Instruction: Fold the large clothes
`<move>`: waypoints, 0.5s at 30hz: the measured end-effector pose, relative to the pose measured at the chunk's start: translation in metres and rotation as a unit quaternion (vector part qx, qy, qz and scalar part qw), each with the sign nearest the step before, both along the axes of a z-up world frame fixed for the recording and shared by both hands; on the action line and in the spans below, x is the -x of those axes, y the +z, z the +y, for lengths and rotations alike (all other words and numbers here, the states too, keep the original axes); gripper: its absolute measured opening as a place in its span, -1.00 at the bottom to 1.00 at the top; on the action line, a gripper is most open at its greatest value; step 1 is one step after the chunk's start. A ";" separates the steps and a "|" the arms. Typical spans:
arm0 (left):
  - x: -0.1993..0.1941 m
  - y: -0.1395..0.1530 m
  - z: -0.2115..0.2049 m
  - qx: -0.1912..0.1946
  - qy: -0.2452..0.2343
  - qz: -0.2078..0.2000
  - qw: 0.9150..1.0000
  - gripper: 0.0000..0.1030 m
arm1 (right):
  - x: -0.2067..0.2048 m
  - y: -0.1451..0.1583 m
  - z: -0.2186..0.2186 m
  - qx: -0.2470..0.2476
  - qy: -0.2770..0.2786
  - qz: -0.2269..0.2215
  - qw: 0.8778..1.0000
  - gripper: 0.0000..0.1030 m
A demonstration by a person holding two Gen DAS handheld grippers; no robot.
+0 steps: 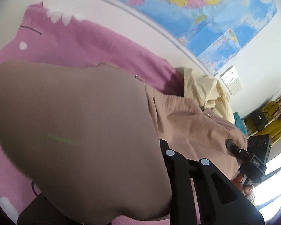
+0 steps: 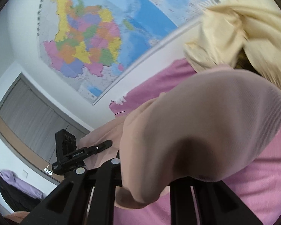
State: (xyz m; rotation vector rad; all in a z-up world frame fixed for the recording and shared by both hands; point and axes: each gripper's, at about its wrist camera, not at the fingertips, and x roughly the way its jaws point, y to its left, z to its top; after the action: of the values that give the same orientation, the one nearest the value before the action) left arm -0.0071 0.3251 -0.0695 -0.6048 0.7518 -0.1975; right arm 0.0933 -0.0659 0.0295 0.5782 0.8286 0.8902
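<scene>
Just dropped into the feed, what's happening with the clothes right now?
A person is working two handheld grippers on a beige-pink garment over a pink bedsheet. The left gripper and the right gripper are each shut on an edge of that garment, so its cloth bulges close in front of both cameras. A pale yellow garment lies crumpled beyond it, near the wall with the map. No fold shows yet.
</scene>
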 end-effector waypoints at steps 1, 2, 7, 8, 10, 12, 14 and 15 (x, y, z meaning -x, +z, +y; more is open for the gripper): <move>0.000 0.004 0.001 -0.002 0.002 -0.003 1.000 -0.68 | -0.001 0.004 0.002 -0.002 0.001 -0.005 1.000 -0.73; 0.001 0.006 0.002 -0.003 0.002 -0.006 1.000 -0.68 | -0.002 0.008 0.004 -0.003 0.002 -0.009 1.000 -0.73; 0.003 0.024 0.009 -0.012 0.013 -0.022 1.000 -0.68 | -0.006 0.023 0.014 0.002 0.011 -0.033 0.999 -0.73; 0.004 0.027 0.010 -0.012 0.015 -0.026 0.999 -0.68 | -0.007 0.027 0.016 0.001 0.014 -0.037 0.999 -0.73; 0.010 0.030 0.014 -0.013 0.018 -0.035 0.999 -0.68 | -0.006 0.028 0.019 0.000 0.024 -0.039 0.999 -0.73; 0.014 0.023 0.017 -0.008 0.015 -0.033 0.999 -0.68 | -0.006 0.018 0.017 0.000 0.025 -0.022 0.999 -0.72; 0.016 0.003 0.019 0.005 0.007 -0.009 1.000 -0.66 | -0.007 -0.002 0.013 0.002 0.027 0.016 1.000 -0.70; 0.015 -0.007 0.019 0.009 0.004 0.004 1.000 -0.66 | -0.006 -0.014 0.012 0.011 0.029 0.033 0.999 -0.68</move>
State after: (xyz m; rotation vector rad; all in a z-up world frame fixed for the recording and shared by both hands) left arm -0.0223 0.3443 -0.0764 -0.6255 0.7569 -0.1951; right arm 0.0998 -0.0542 0.0152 0.5694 0.9167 0.9175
